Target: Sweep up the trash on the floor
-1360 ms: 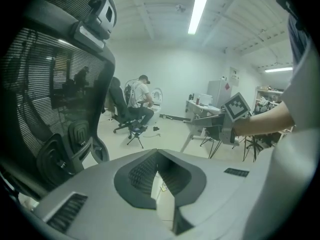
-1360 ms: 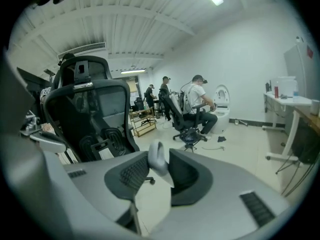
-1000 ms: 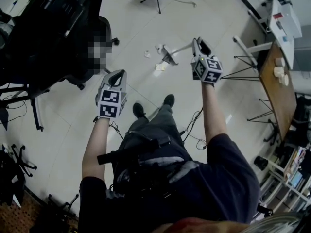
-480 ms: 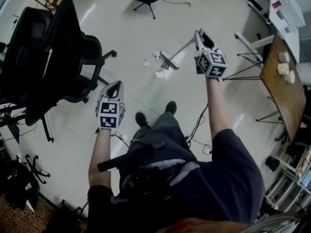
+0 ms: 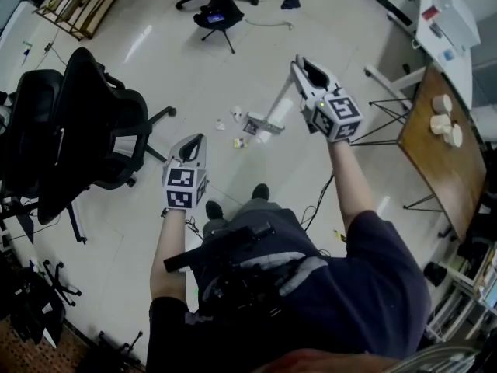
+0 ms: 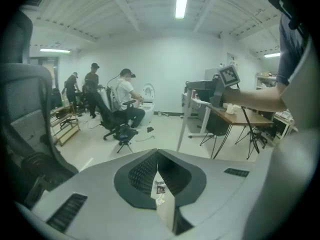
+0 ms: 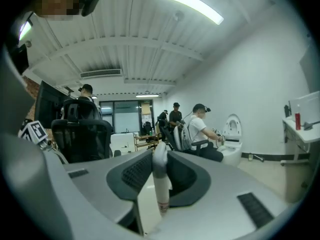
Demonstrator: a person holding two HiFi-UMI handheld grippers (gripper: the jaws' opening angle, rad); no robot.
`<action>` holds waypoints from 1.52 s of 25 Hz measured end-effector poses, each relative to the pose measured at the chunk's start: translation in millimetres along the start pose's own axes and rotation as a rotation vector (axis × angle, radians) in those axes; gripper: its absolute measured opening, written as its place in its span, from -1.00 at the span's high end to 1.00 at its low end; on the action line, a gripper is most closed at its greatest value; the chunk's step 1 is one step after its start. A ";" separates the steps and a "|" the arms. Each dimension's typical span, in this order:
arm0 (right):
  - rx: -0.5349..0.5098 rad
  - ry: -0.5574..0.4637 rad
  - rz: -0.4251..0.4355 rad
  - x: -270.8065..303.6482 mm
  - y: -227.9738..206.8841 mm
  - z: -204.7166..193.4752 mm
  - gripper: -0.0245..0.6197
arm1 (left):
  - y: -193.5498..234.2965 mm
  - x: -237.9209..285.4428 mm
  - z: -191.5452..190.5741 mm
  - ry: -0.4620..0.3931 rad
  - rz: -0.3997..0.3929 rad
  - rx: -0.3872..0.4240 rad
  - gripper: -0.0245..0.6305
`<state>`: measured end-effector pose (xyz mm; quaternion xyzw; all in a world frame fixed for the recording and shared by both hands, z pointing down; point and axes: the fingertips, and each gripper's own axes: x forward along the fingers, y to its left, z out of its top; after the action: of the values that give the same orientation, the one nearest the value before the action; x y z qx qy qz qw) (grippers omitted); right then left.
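My right gripper is shut on the white handle of a broom. The handle slants down to the grey broom head, which is on the pale floor. Small bits of trash lie just left of the head: a white scrap and a yellowish scrap. My left gripper is shut and hangs lower and to the left, above the floor. I see nothing held in it. It is well clear of the broom.
A black office chair stands to the left and a rolling stool at the far side. A wooden table and a white desk line the right. A cable runs by the person's feet. Several people sit or stand across the room.
The person has stepped across the floor and both grippers went along. The right gripper has risen with the broom handle, and the broom head stays beside the trash.
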<state>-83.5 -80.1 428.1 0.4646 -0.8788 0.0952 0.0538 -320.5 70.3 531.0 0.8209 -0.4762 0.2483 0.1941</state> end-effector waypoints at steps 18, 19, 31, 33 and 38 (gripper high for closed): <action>-0.049 -0.039 0.266 -13.1 78.3 96.7 0.60 | -114.1 99.1 150.1 -0.187 -0.492 0.426 0.41; -0.044 -0.040 0.276 -12.2 83.9 100.9 0.60 | -112.1 99.7 154.1 -0.197 -0.503 0.449 0.41; -0.035 -0.091 0.450 49.0 163.0 142.0 0.61 | -41.4 73.0 175.6 -0.321 -0.558 0.508 0.57; -0.033 -0.090 0.487 66.0 170.2 142.7 0.60 | -19.1 71.1 178.3 -0.327 -0.511 0.491 0.60; -0.014 -0.077 0.595 106.4 176.1 133.6 0.61 | 32.8 75.5 180.6 -0.303 -0.393 0.402 0.56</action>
<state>-289.8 -98.1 296.5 0.1896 -0.9783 0.0833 -0.0065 -277.1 -97.1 433.7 0.9468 -0.2733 0.1699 -0.0007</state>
